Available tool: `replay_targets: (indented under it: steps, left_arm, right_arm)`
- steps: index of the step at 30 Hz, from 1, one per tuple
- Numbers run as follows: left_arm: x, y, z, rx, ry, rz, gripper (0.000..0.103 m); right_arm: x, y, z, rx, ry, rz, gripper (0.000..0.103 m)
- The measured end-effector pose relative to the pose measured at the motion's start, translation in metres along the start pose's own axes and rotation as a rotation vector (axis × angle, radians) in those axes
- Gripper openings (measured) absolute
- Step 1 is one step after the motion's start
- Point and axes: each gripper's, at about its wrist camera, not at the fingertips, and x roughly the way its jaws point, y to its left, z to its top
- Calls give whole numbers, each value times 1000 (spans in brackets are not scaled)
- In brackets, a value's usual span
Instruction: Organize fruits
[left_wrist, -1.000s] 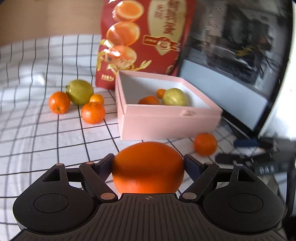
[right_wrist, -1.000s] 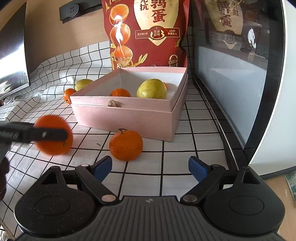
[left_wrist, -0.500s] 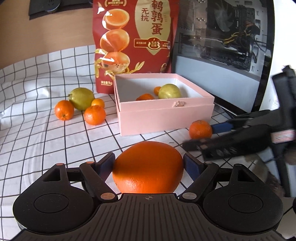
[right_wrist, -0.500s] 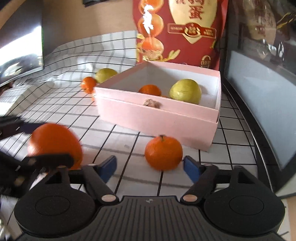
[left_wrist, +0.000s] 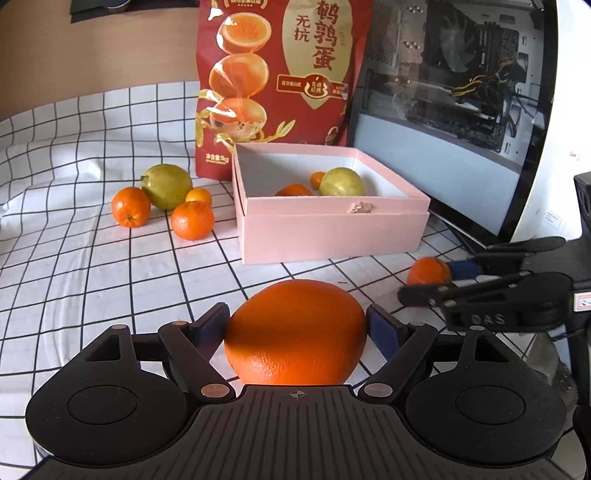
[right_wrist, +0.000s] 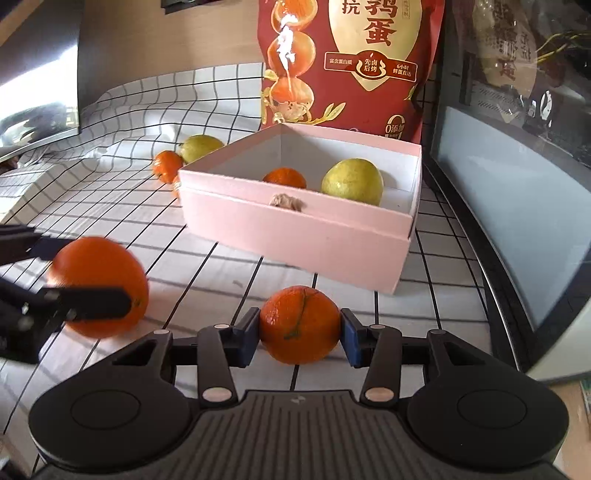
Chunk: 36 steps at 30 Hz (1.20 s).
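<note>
Left gripper (left_wrist: 297, 325) fingers pinch round dimpled orange (left_wrist: 295, 332); right gripper (right_wrist: 299, 334) fingers closing around smaller mandarin (right_wrist: 299, 325).

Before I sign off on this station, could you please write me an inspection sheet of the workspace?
Surface: white black-grid cloth, wrinkled at back.
Job's things: open pink cardboard box holding a green pear-like fruit and small oranges; four fruits loose beside it.
Clutter: red snack bag behind the box.
Grippers: left gripper clamps a large orange; right gripper closing around a small mandarin.
Cables: nothing seen on the cloth.
Surroundings: glass-sided computer case.
</note>
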Motion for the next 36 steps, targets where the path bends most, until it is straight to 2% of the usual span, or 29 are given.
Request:
replay_targets:
  steps: [4,10,14,17,20,24,28,30,32,35,36]
  left_arm:
    - [-2,3,-2,-15,-24,-10,85]
    - [-1,-6,-2,24,-37,21,84]
    - [2,4,6,-58,-42,-49,84]
    - [0,5,18,-72,-82,-60,84]
    - [-4,10,46,-108,-150,-95,84]
    - [9,17,109,-145,-238,-147,84]
    - [56,16,165,-131,-274,-82,84]
    - [88,21,178,-162,-235,-51,84]
    - [124,30,180,-222,-154,-42,84]
    - [174,45,171,-310,19,-74,83]
    - [186,46,167,-295,52,-98,83]
  right_arm:
    - [-9,0,-7,-27,-2,-3,45]
    - [-17,-2,-9,-43,-18,-10,45]
    - [-26,-3,-4,-51,-58,-13,45]
    - [-33,-3,4,-63,-98,-21,45]
    - [-40,-4,17,-70,-125,-29,45]
    - [-45,-8,56,-43,-178,-24,45]
    - [-27,-11,103,-33,-199,-68,45]
    - [-11,-11,117,-38,-196,-100,45]
    - [11,-14,126,-22,-168,-111,45]
    - [43,-23,129,25,-101,-78,45]
    - [54,-26,128,36,-77,-65,45]
